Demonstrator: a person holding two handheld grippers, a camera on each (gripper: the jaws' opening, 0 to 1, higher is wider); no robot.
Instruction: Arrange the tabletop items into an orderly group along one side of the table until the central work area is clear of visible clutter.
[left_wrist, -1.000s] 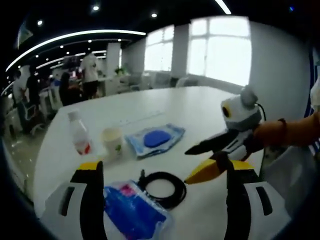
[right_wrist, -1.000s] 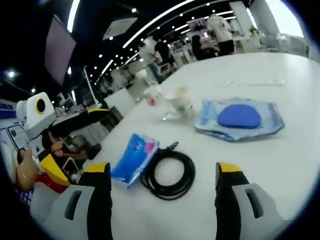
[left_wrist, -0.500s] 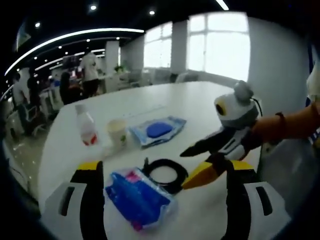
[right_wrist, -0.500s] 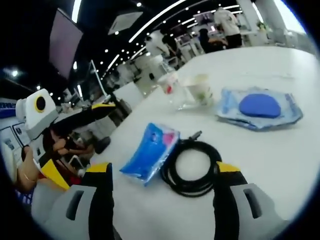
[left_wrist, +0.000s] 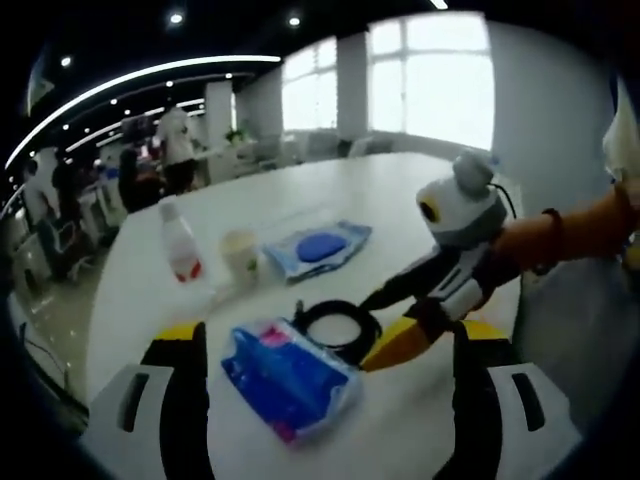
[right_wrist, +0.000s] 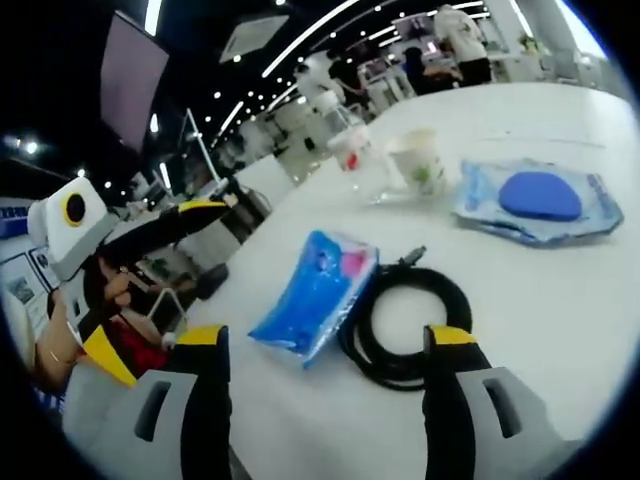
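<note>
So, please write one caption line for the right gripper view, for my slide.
Open right tool above white table near blue plastic pouch and coiled black cable.

Glossy plastic pouch (left_wrist: 287, 377), matt rubbery cable (right_wrist: 408, 325).

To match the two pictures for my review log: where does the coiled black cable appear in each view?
Left gripper view: the coiled black cable lies at lower centre, just beyond the blue packet, with the right tool reaching toward it from the right.
Right gripper view: the cable lies at lower centre-right, close by its own right jaw.
Shared landmark: the blue packet, lying against the cable's side in both.
</note>
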